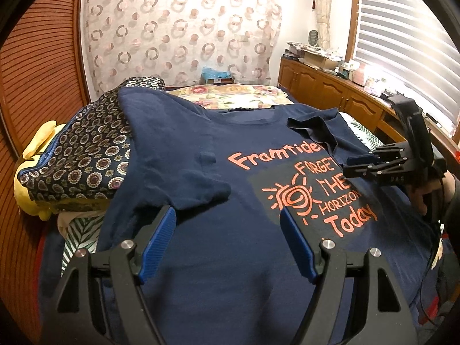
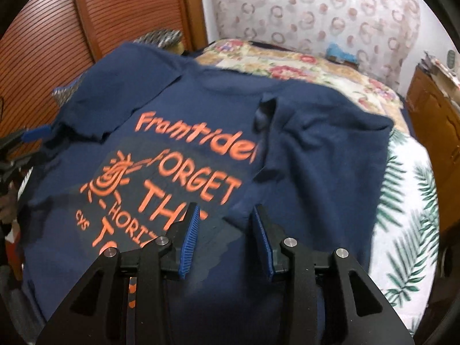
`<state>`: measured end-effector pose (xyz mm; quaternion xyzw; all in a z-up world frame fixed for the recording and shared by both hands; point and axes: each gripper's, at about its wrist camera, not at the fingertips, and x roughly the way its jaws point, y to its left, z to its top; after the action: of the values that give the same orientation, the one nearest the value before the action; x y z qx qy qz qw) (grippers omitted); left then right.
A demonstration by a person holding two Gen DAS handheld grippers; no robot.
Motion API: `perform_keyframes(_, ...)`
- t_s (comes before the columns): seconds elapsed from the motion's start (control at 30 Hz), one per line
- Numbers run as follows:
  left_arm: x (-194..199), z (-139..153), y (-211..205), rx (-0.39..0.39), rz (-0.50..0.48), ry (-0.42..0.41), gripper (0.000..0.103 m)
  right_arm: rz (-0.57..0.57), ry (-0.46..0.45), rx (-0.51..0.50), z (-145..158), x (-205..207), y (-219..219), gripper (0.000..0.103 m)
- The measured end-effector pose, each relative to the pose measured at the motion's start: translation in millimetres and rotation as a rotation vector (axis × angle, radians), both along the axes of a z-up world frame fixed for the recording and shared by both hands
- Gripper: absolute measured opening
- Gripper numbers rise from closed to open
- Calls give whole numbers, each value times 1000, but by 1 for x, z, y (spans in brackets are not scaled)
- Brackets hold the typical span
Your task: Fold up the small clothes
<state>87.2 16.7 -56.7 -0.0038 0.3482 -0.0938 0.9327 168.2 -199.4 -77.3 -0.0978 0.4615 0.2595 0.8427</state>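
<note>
A navy T-shirt [image 1: 218, 149] with orange lettering lies front up on the bed; it also shows in the right wrist view [image 2: 316, 155]. Both sleeves are folded inward over the chest. My left gripper [image 1: 227, 212] is open and empty, its blue pads just above the shirt beside the folded left sleeve [image 1: 201, 189]. My right gripper [image 2: 225, 212] is open and empty above the shirt near the folded right sleeve edge [image 2: 267, 120]. It shows in the left wrist view [image 1: 362, 164] at the right. The left gripper's tip shows in the right wrist view [image 2: 34, 135].
A patterned dark cushion [image 1: 80, 155] over a yellow pillow [image 1: 37, 143] lies under the shirt's left side. A floral bedspread [image 1: 230, 95] lies beyond, a leaf-print sheet [image 2: 408, 207] to the right. Wooden cabinets [image 1: 330, 89] stand at the right, a slatted wooden door [image 1: 37, 66] at the left.
</note>
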Motion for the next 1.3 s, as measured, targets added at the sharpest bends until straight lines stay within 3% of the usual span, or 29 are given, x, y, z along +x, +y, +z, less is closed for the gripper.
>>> perform_keyframes(0.2, 0, 1, -1, 0, -1, -2, 75, -10, -39, -62, -4, 0, -2, 7)
perform_keyframes(0.3, 0, 1, -1, -4, -1, -4, 75, -2, -47, -46, -1, -1, -9, 0)
perform_keyframes(0.47, 0, 3, 1, -5, 1, -11, 75, 70, -34, 20, 11, -22, -16, 0)
perform_keyframes(0.7, 7, 5, 3, -6, 2, -9, 75, 69, -64, -13, 6, -29, -11, 0)
perform_keyframes(0.8, 9, 3, 1, -4, 2, -4, 75, 22, -93, -60, 3, -16, -9, 21)
perform_keyframes(0.9, 9, 0, -2, -1, -1, 2, 75, 35, -86, -64, -1, -6, -5, 25)
perform_keyframes(1.0, 8, -1, -3, -1, -3, 5, 75, 39, -103, -115, -7, 2, 2, 25)
perform_keyframes(1.1, 7, -1, -3, 3, -3, 1, 75, 56, -110, -115, -6, 2, 1, 6)
perform_keyframes(1.3, 11, 9, 5, 15, 1, -15, 75, 102, -92, -47, 8, -20, -16, 4)
